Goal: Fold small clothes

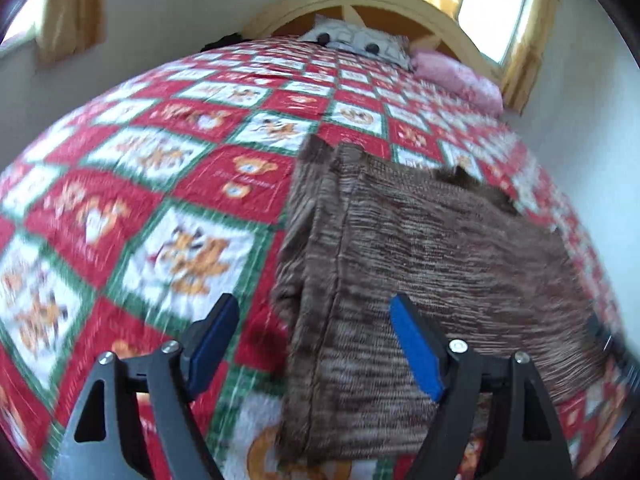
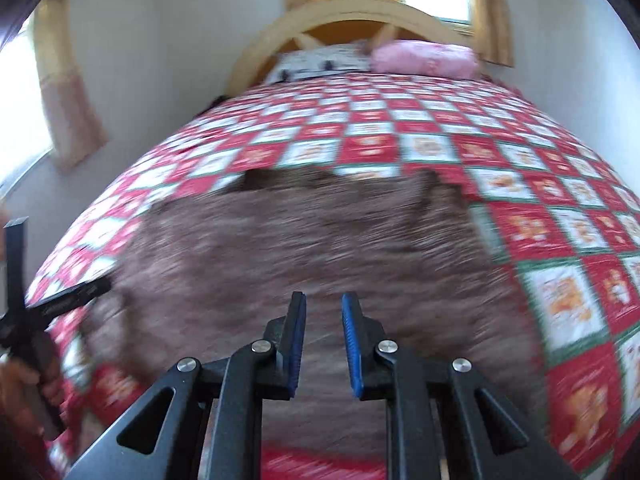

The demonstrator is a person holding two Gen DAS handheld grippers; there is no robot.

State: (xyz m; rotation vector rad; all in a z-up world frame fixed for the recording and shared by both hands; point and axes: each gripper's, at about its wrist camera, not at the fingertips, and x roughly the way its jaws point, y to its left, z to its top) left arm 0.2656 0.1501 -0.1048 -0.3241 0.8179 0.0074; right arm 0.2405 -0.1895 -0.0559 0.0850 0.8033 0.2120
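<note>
A brown knitted garment (image 1: 420,248) lies flat on the bed, its left side folded inward in a long strip. My left gripper (image 1: 316,312) is wide open and empty, above the garment's near left edge. In the right wrist view the same garment (image 2: 304,240) fills the middle, blurred. My right gripper (image 2: 323,304) hangs above its near edge with the jaws a narrow gap apart and nothing between them. The left gripper's body (image 2: 52,304), held by a hand, shows at the left edge of the right wrist view.
The bed is covered by a red, white and green teddy-bear quilt (image 1: 180,184). A white patterned pillow (image 1: 356,40) and a pink pillow (image 1: 460,76) lie by the wooden headboard (image 2: 340,16). Walls stand close on both sides, with curtained windows.
</note>
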